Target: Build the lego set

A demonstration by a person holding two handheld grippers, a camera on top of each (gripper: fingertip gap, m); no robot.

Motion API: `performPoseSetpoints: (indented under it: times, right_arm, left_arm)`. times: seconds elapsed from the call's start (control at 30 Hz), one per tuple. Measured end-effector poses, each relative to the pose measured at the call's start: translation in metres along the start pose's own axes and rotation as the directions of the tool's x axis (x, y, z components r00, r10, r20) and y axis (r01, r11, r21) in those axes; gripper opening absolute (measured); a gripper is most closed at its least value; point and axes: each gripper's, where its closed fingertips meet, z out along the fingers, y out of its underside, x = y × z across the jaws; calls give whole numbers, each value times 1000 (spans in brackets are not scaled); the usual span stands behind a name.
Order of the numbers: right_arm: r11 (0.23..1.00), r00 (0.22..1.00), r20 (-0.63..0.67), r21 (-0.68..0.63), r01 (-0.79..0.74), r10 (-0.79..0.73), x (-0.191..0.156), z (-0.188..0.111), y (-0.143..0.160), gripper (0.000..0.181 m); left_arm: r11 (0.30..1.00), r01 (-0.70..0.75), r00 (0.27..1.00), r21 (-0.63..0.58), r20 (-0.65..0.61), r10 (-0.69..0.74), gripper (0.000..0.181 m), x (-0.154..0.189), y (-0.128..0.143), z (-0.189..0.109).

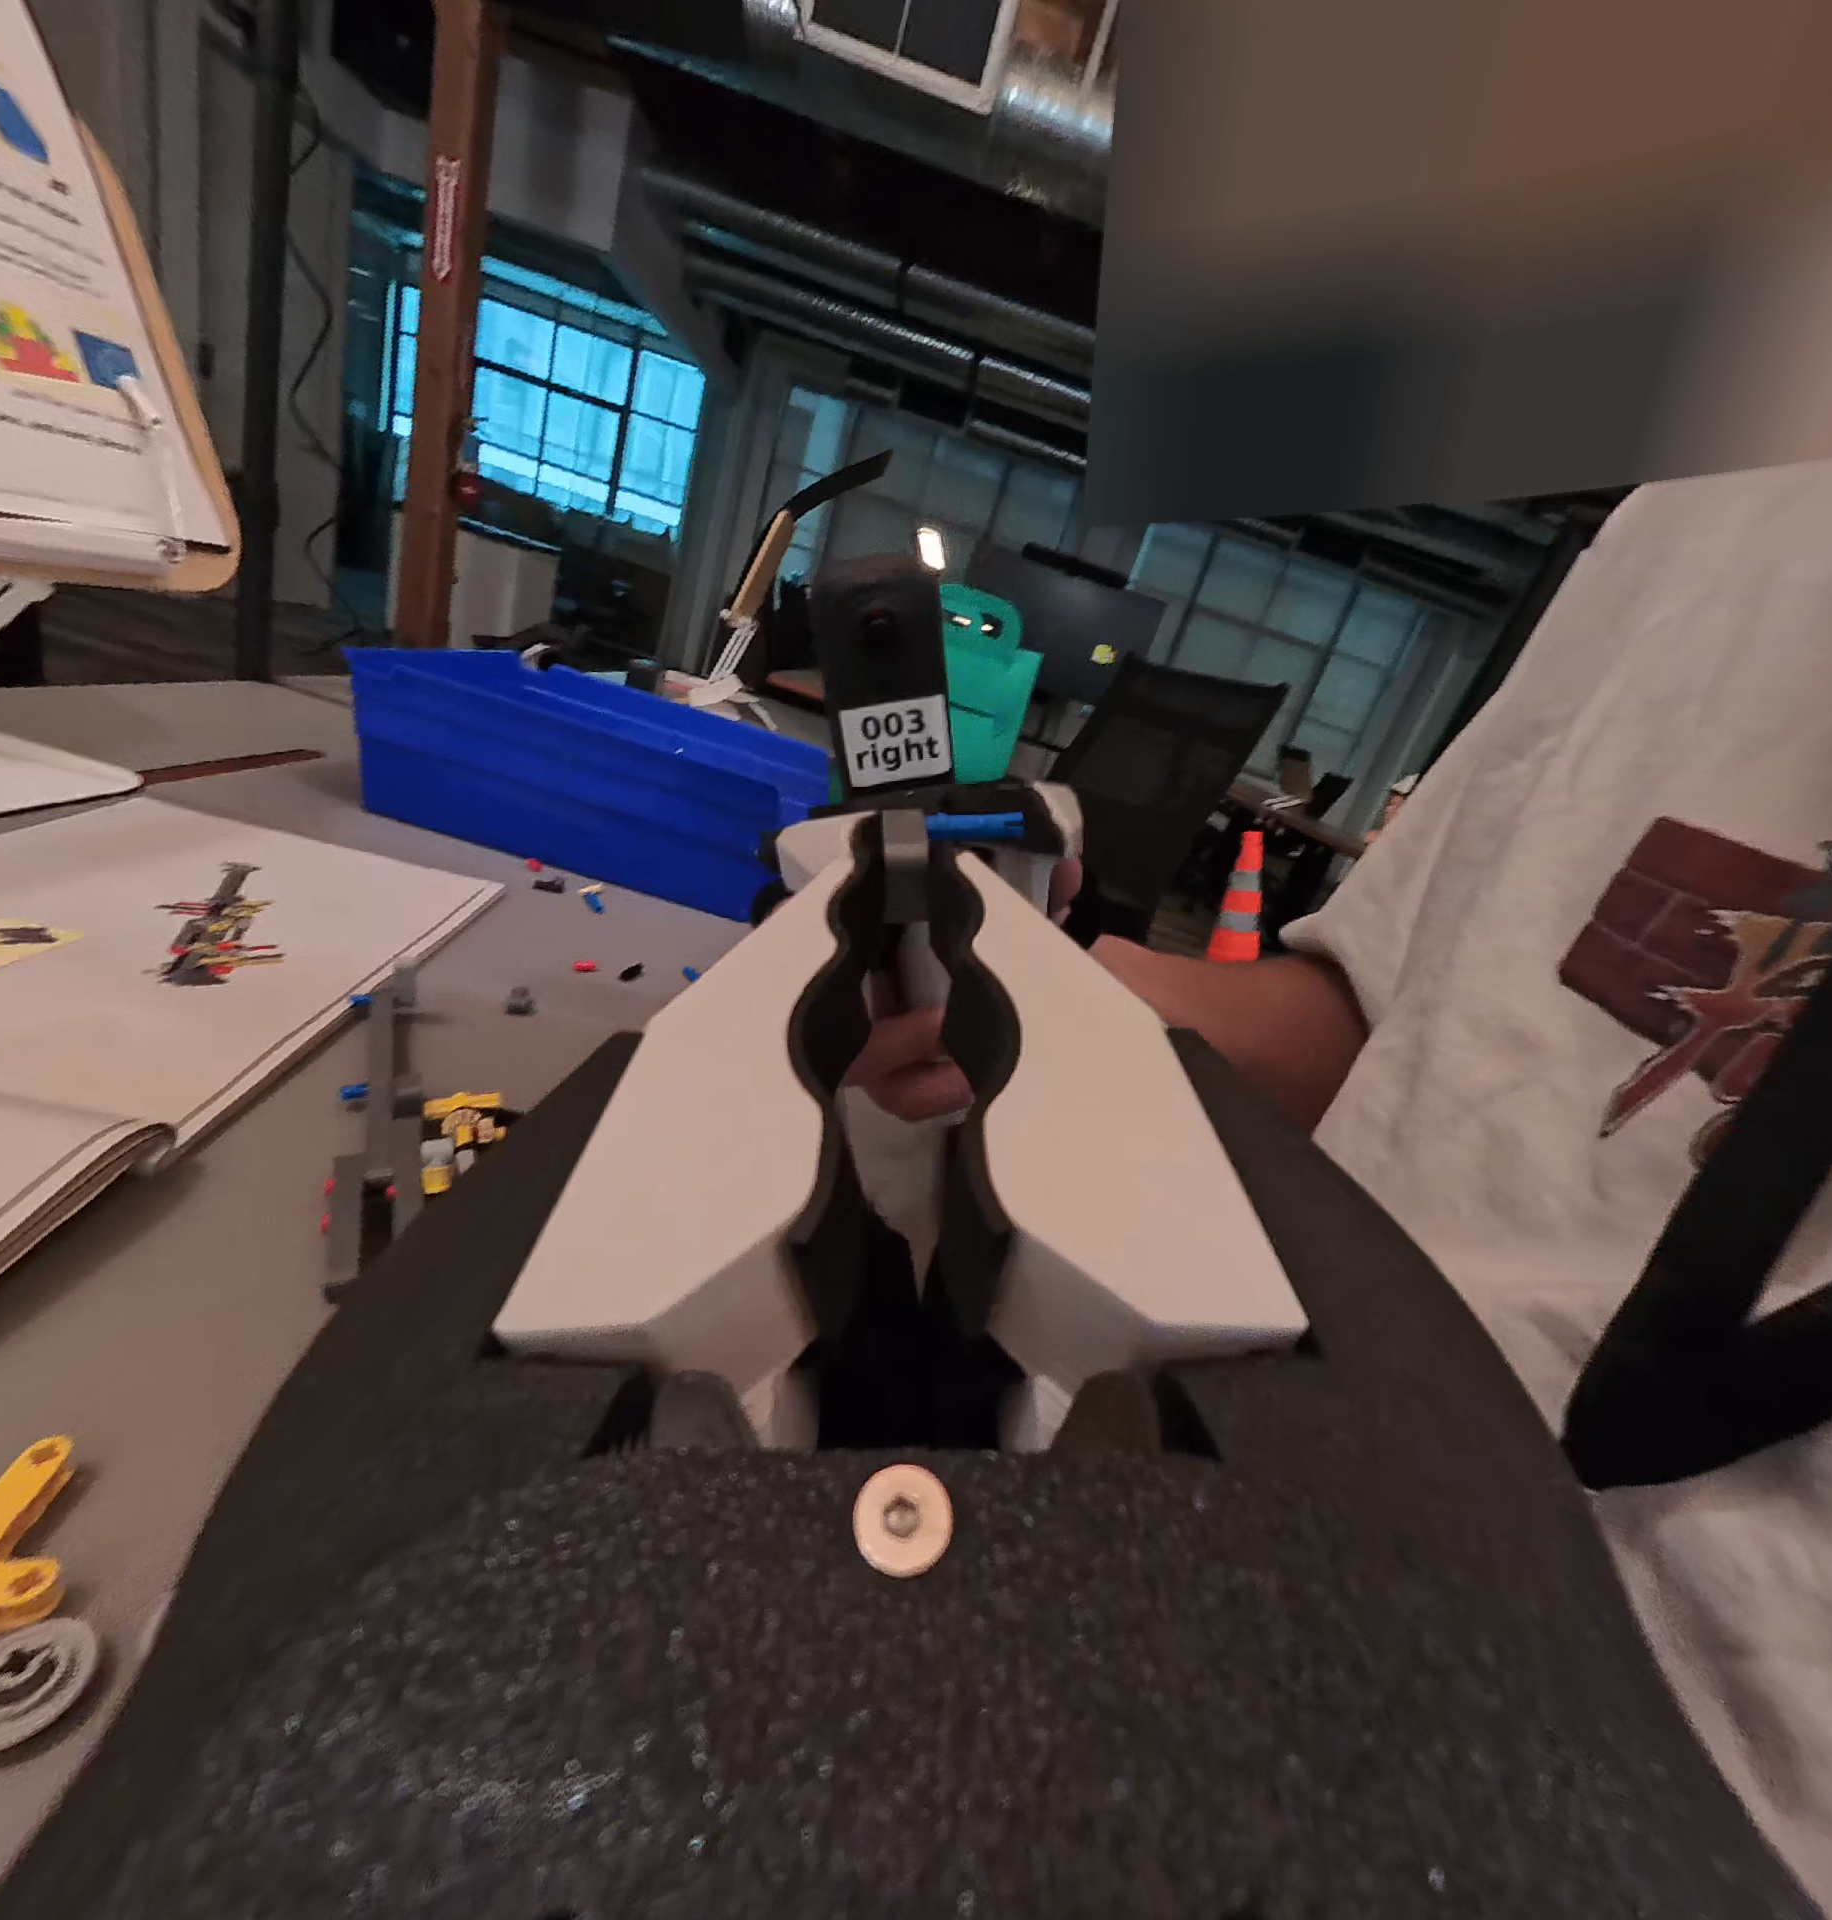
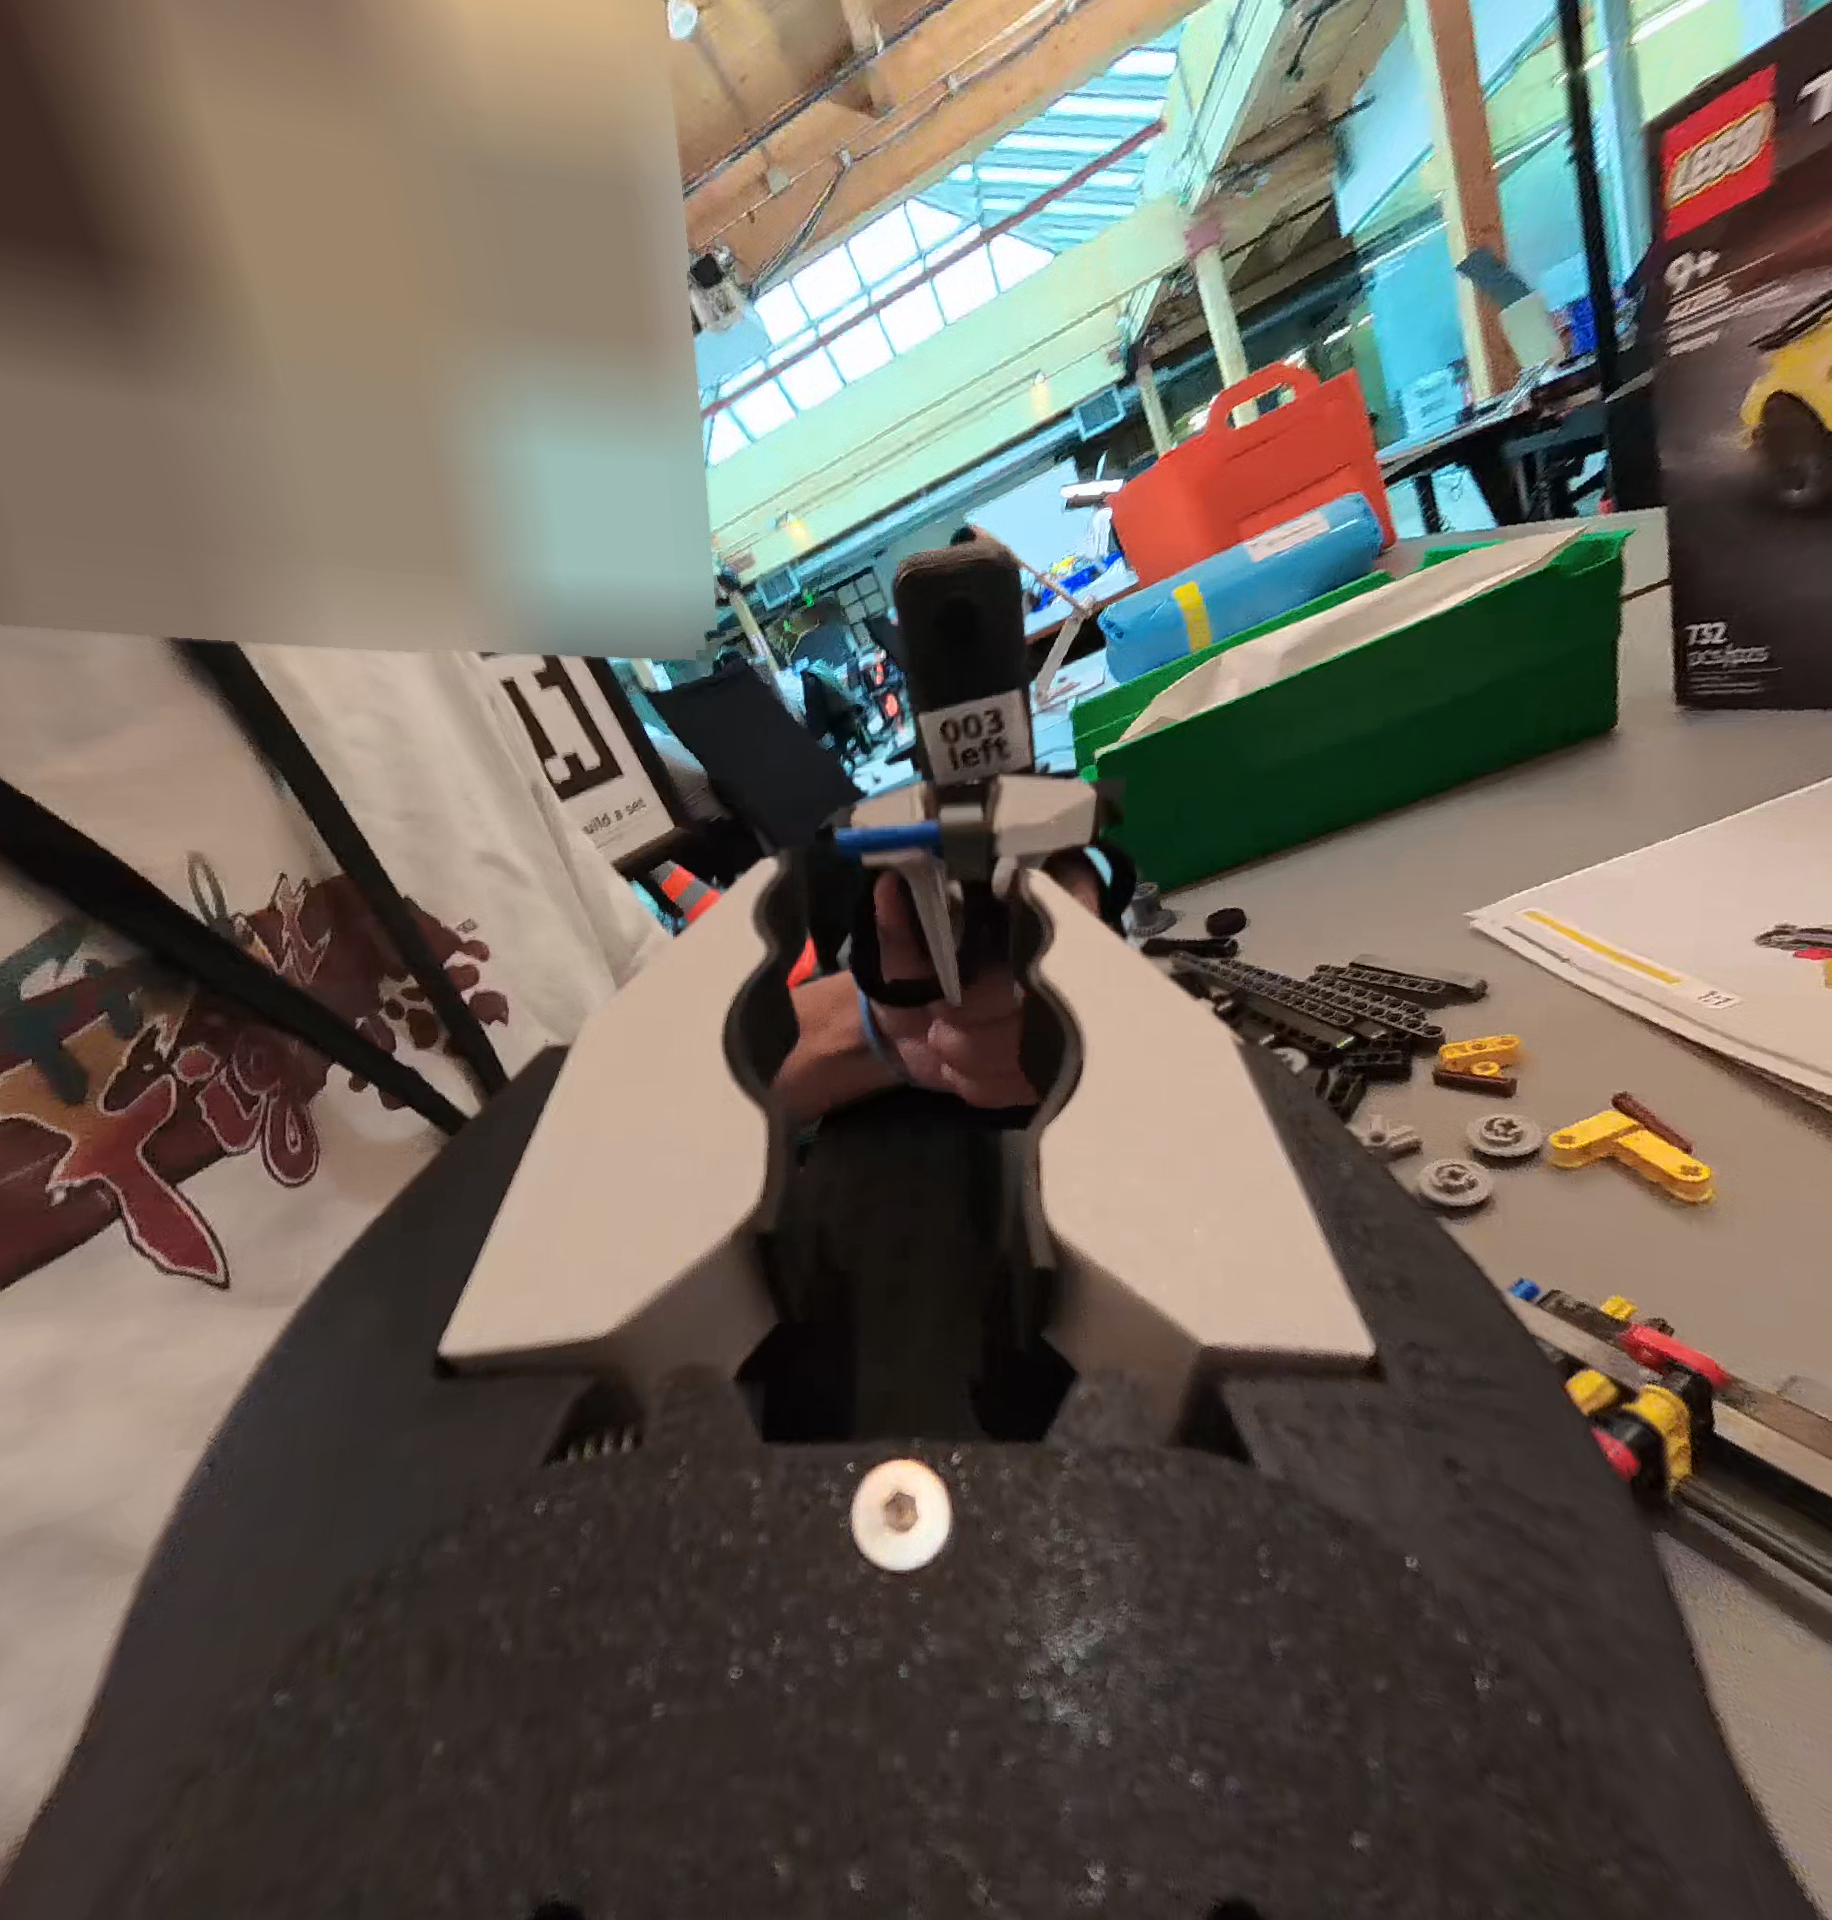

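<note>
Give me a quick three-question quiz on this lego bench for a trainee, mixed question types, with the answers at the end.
1. True or false: the left tool is shut on a grey piece.
2. What colour is the pin that sticks out sideways beside that piece? A red, B blue, C yellow.
3. Fill in: the set box stands on the table next to a ___ bin.

Key: 1 true. 2 B. 3 green.
</note>
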Motion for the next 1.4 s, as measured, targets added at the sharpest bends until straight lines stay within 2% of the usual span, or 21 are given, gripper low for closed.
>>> performPoseSetpoints:
  times: [0.07, 0.27, 0.43, 0.67, 0.77, 0.83, 0.9, 0.97, 1.1, 1.17, 1.27, 1.4]
  right_arm:
    - [1000, 1000, 6, -24, 17, -17, -2, 3, 4, 40]
    - [1000, 999, 37, 0, -24, 24, -4, 2, 1, 30]
    - [997, 997, 55, -47, -54, 56, -5, -2, 7, 28]
    - [998, 999, 33, -62, -15, 17, -6, -8, 13, 23]
    - [995, 998, 27, -75, -59, 61, -7, -9, 13, 25]
    - [991, 995, 37, -103, -85, 90, -7, -13, 16, 30]
    - [973, 982, 48, -150, -173, 182, -5, -21, 20, 42]
    - [929, 955, 6, -234, -286, 295, 3, -27, 31, 47]
    - [864, 938, 1, -391, -318, 346, 0, -35, 49, 20]
    - [868, 956, -14, -414, -274, 295, 4, -37, 54, 12]
    - [878, 958, -42, -391, -276, 282, 9, -36, 54, 11]
    - [933, 965, -169, -267, -241, 201, 42, -39, 40, 10]
  left_arm:
    - [1000, 9, 1000, -1, -18, -9, 6, 2, 0, 0]
    - [999, -31, 999, -34, -17, 31, 6, 6, 6, 3]
    - [995, -75, 997, -65, -3, 75, 7, 6, 11, 5]
    - [984, -137, 990, -113, 3, 138, 7, 9, 20, 9]
    - [977, -177, 984, -117, 3, 179, 7, 9, 20, 9]
    - [948, -286, 956, -138, 31, 293, 7, 9, 24, 11]
    - [875, -449, 882, -182, 65, 466, 7, 7, 32, 14]
    - [787, -572, 797, -233, 70, 600, 7, 6, 43, 18]
    - [679, -669, 701, -304, 48, 712, 7, 2, 58, 21]
    - [668, -677, 691, -309, 43, 721, 7, 2, 61, 22]
    - [661, -676, 680, -327, 71, 730, 7, -4, 60, 21]
    - [731, -547, 703, -408, 251, 666, 12, -39, 51, 13]
